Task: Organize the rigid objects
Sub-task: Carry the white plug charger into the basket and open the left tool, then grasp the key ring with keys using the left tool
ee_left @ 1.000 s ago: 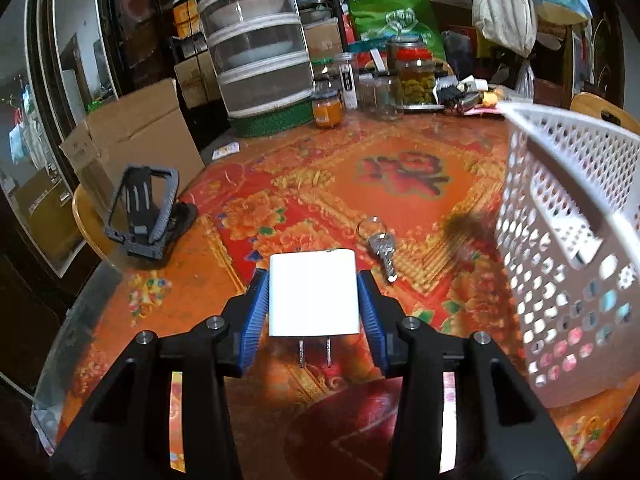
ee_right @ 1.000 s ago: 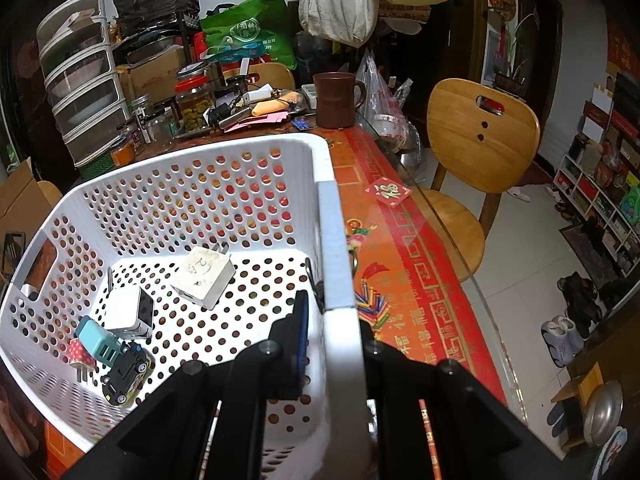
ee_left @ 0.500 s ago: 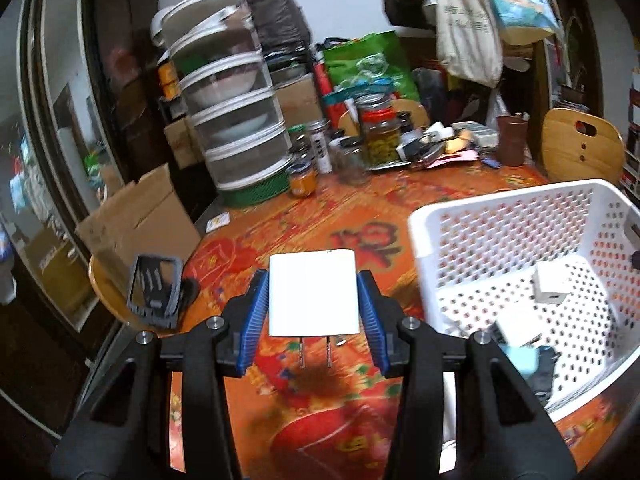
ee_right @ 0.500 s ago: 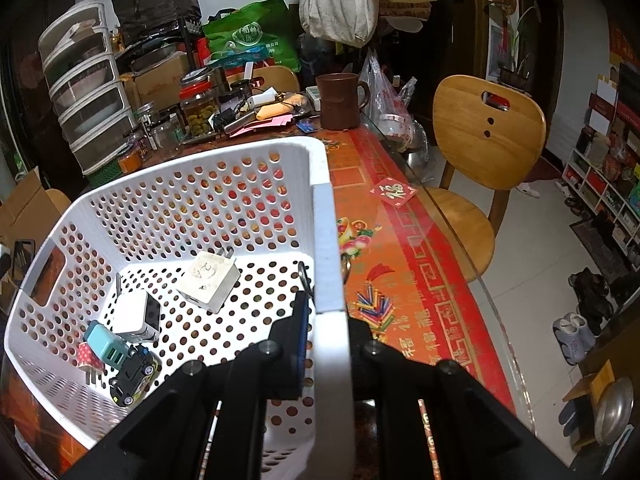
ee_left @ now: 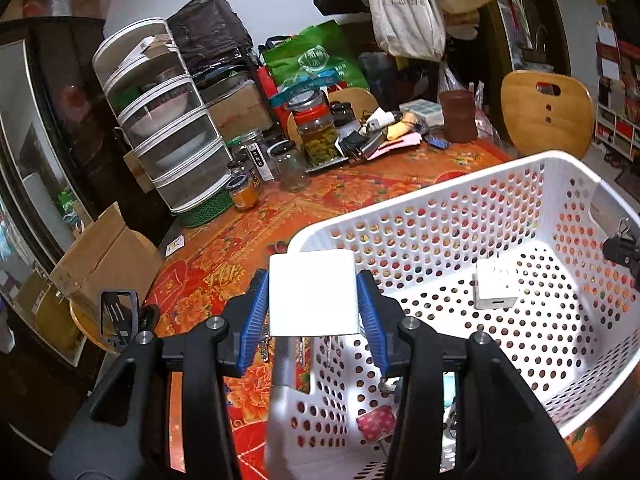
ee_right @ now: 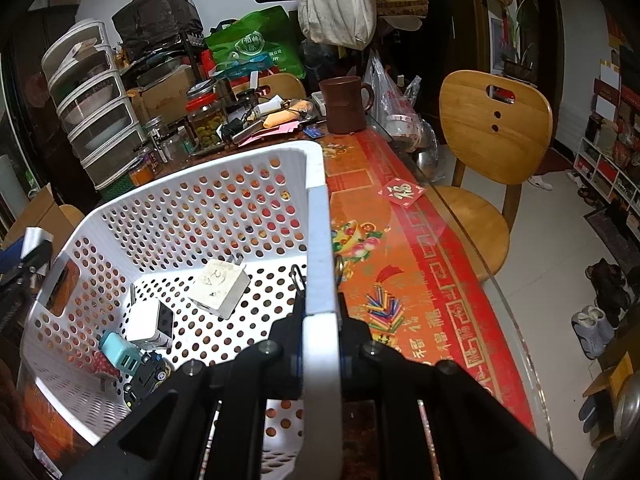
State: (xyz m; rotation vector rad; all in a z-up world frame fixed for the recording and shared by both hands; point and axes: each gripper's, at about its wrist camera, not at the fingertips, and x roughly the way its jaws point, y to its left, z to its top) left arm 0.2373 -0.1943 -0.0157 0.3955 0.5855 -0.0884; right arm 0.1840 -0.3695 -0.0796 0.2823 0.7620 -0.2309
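Note:
My left gripper [ee_left: 313, 312] is shut on a white plug charger [ee_left: 312, 292], prongs toward the camera, held above the near left rim of the white perforated basket [ee_left: 420, 200]. My right gripper [ee_right: 320, 320] is shut on the basket's right wall [ee_right: 318, 240]. In the basket lie a white adapter [ee_right: 219, 289], a second white charger [ee_right: 150, 324], a teal charger [ee_right: 120, 354] and a dark toy car [ee_right: 146, 378]. The white adapter also shows in the left wrist view [ee_left: 496, 288].
The table has a red and orange patterned cloth [ee_right: 404, 264]. Jars [ee_left: 318, 132], stacked clear drawers [ee_left: 168, 140] and clutter stand at its far side. A black phone stand [ee_left: 118, 316] sits at the left edge. A wooden chair [ee_right: 488, 152] stands to the right.
My left gripper has risen and moved right with the white charger, from low over the cloth near the keys to above the basket's left rim. The right gripper kept its hold on the basket wall.

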